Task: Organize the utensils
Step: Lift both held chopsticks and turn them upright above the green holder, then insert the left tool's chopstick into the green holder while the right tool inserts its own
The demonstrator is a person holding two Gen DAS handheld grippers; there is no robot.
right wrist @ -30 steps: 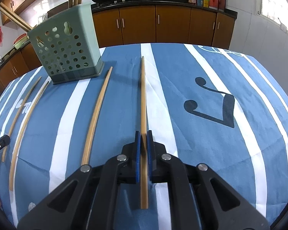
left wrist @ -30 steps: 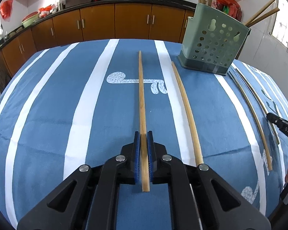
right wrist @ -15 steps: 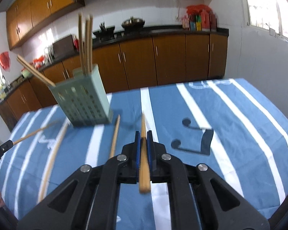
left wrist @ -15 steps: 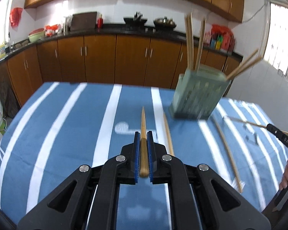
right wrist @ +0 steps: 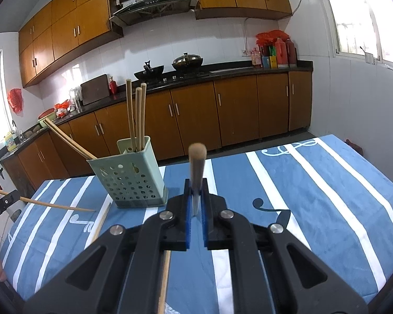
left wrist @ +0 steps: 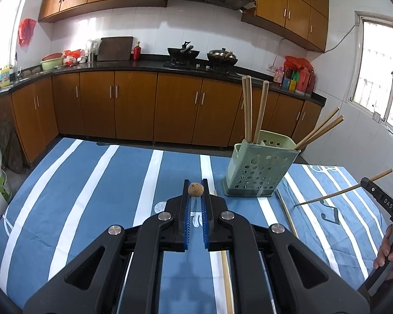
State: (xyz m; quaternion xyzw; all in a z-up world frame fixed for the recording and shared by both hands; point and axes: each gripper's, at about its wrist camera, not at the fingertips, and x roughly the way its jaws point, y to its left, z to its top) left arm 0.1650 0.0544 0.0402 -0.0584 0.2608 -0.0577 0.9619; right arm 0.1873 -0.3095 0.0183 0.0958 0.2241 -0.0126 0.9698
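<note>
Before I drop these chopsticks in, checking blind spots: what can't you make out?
Left wrist view: the left gripper holds its chopstick end-on, length hidden.
Both views: the holder hides its own inside.
Right wrist view: the right gripper holds a chopstick, tip blurred; a loose chopstick runs under the gripper.

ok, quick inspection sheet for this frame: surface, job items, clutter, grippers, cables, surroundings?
Surface: table under a blue cloth with white stripes.
Job's things: green holder upright, five chopsticks standing in it; two loose chopsticks on the cloth near it.
Clutter: nothing seen on the table.
Grippers: left hand-held gripper shut on a chopstick, seen end-on; right hand-held gripper shut on another chopstick. Both lifted off the cloth.
Cables: a wire on the wall beside the window.
Surroundings: kitchen counter with two woks, bottles, wooden cabinets.
</note>
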